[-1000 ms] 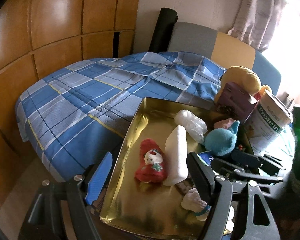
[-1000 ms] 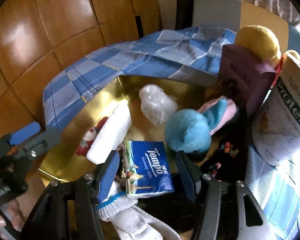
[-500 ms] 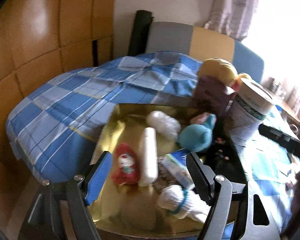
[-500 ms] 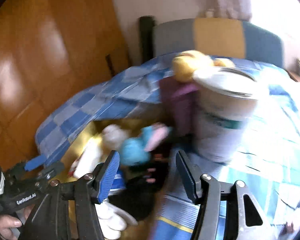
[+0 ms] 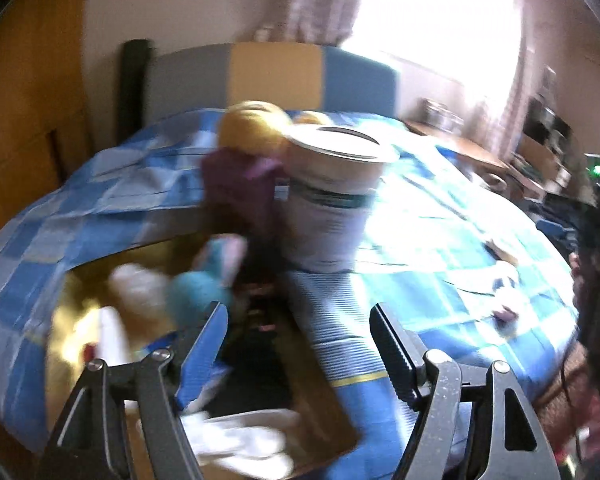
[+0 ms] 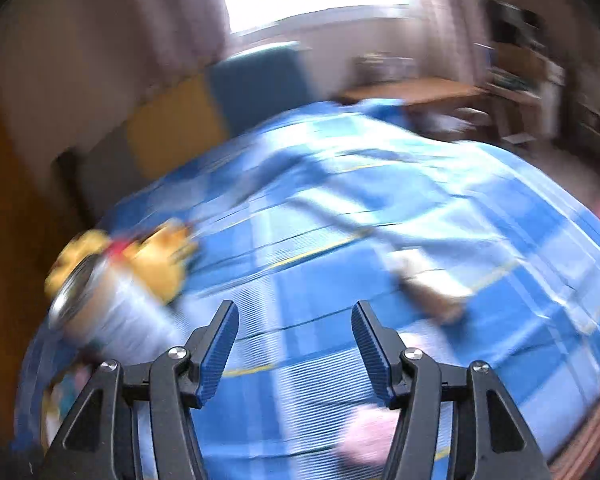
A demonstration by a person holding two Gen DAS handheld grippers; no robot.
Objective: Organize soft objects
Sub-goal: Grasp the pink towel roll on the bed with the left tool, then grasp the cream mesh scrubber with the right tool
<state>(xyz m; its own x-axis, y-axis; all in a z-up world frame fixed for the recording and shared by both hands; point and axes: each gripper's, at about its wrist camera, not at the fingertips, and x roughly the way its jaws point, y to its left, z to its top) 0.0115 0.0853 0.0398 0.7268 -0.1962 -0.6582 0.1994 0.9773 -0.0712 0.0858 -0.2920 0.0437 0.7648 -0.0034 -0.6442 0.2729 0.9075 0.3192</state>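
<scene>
Both views are motion-blurred. My left gripper is open and empty above the right edge of the gold tray. The tray holds a teal plush, a pale wrapped bundle and white socks. A yellow plush sits behind a purple box. My right gripper is open and empty over the blue checked bedspread. A pink soft object lies just below its right finger, and a pale flat object lies further right.
A white protein tub stands right of the tray; it also shows in the right wrist view beside the yellow plush. A headboard, bright window and a desk lie beyond.
Both grippers have swung to the right, away from the tray. The right wrist view now faces the open bedspread instead of the tray and tub. Both stay open and empty.
</scene>
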